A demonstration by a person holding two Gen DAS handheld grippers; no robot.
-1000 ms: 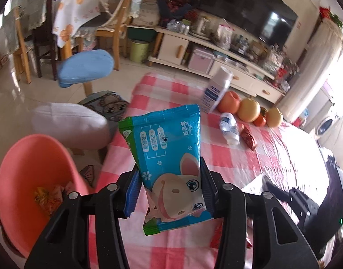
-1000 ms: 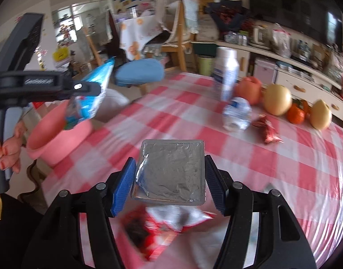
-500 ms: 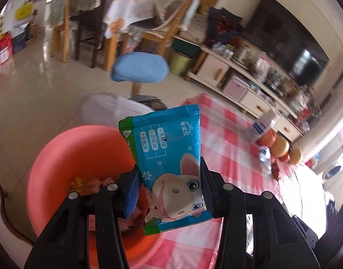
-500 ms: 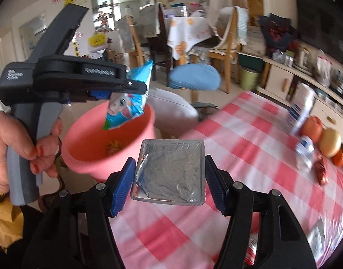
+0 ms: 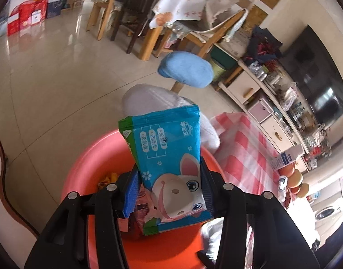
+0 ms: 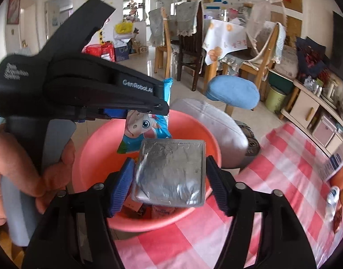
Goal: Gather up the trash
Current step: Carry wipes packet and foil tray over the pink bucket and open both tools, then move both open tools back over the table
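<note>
Landmark: the pink basin sitting just off the corner of the checked table.

A second ago we had both grippers out over the table with the basin off to one side; now both sit right over the basin. That's the main change, so we read this as the drop step.

Right gripper: its jaws are opening now. The silver foil packet is between them, above the basin's near side, but gaps show on both sides, so the pads no longer press it. A second ago they hugged it tight. We judge it's being let go and should land inside the basin.

Left gripper: narrow, and its jaws are opening slightly, yet the blue wet-wipe pack with the rabbit print remains pinched between the pads, same as before. It hangs upright over the basin's middle, above the wrappers already lying in there.

Meaning for the task: two pieces nearly binned. More litter looks left on the table far from the basin, near the fruit: a crushed bottle, too small to say more.
</note>
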